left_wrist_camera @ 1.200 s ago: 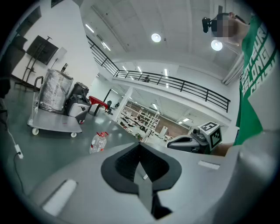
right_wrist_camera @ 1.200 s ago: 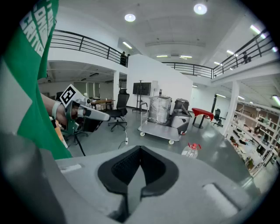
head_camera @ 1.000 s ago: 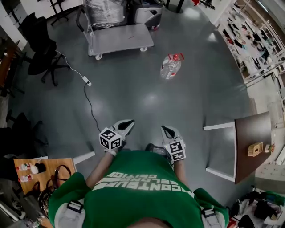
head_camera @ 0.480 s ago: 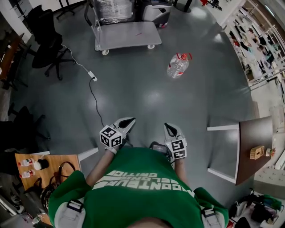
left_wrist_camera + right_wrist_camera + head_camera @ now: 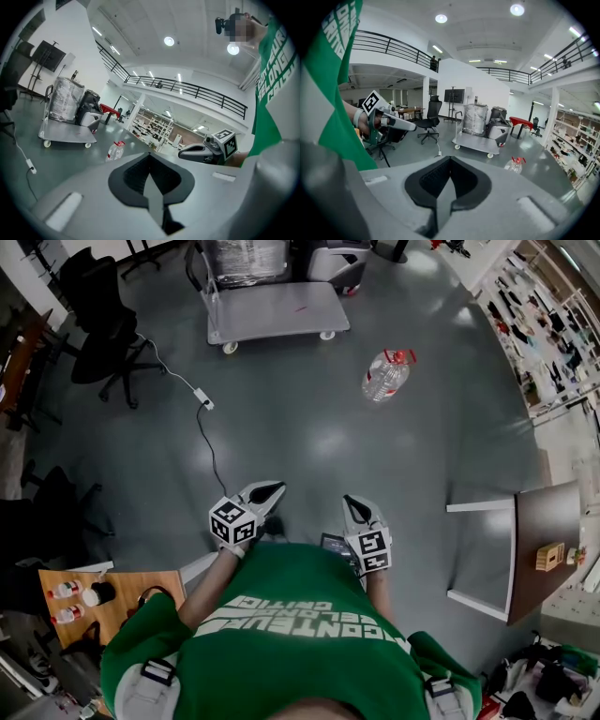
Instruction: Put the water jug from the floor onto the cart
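Person (image 5: 300, 634) has stepped forward; water jug (image 5: 385, 376) is clear, ribbed, red-capped.

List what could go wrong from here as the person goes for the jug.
The cable trails over the floor near the cart: a trip hazard. The jug is round and smooth, so it may slip. The cart stands on wheels and may roll when loaded.

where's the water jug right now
In the head view the water jug sits on the grey floor at upper right, off to the right of the cart.
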The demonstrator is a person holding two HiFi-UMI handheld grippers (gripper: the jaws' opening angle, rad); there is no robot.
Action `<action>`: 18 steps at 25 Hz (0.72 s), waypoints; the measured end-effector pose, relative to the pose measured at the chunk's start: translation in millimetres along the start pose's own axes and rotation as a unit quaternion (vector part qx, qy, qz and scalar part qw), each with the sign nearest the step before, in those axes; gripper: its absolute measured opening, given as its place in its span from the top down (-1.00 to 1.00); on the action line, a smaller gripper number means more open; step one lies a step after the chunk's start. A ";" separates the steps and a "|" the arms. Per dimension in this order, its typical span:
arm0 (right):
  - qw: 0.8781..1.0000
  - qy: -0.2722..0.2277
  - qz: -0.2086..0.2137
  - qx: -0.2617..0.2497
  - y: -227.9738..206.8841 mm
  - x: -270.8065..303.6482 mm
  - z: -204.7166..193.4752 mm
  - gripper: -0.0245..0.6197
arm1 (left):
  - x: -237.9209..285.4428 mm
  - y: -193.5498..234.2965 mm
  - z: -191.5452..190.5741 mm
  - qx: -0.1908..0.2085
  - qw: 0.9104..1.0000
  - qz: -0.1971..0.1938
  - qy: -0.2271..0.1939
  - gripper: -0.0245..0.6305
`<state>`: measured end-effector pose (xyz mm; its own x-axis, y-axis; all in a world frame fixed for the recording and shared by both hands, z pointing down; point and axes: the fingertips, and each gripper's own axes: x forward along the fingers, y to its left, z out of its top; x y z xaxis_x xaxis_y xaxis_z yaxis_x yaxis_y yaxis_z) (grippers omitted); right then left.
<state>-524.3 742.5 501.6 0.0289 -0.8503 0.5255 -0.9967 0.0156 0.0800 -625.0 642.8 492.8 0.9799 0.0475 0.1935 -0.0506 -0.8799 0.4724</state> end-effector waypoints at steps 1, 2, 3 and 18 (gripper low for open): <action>1.000 0.000 0.003 -0.001 4.9 2.1 0.4 0.95 | -2.3 3.9 0.8 0.002 1.000 -0.001 0.000 0.89; 1.000 0.001 0.004 -0.001 8.8 3.7 0.5 0.95 | -3.8 7.4 1.7 0.003 1.000 -0.002 0.000 0.90; 1.000 0.001 0.004 -0.002 11.6 4.9 0.1 0.95 | -4.7 10.2 2.4 0.004 1.000 -0.003 0.000 0.90; 0.999 0.026 -0.038 0.023 11.8 -3.9 -16.6 0.95 | 6.8 1.4 -16.3 -0.008 0.999 -0.048 0.023 0.90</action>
<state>-534.9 754.7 514.5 0.1064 -0.8196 0.5629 -0.9940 -0.0721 0.0828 -621.6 649.6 508.8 0.9704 0.1539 0.1861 0.0402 -0.8627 0.5041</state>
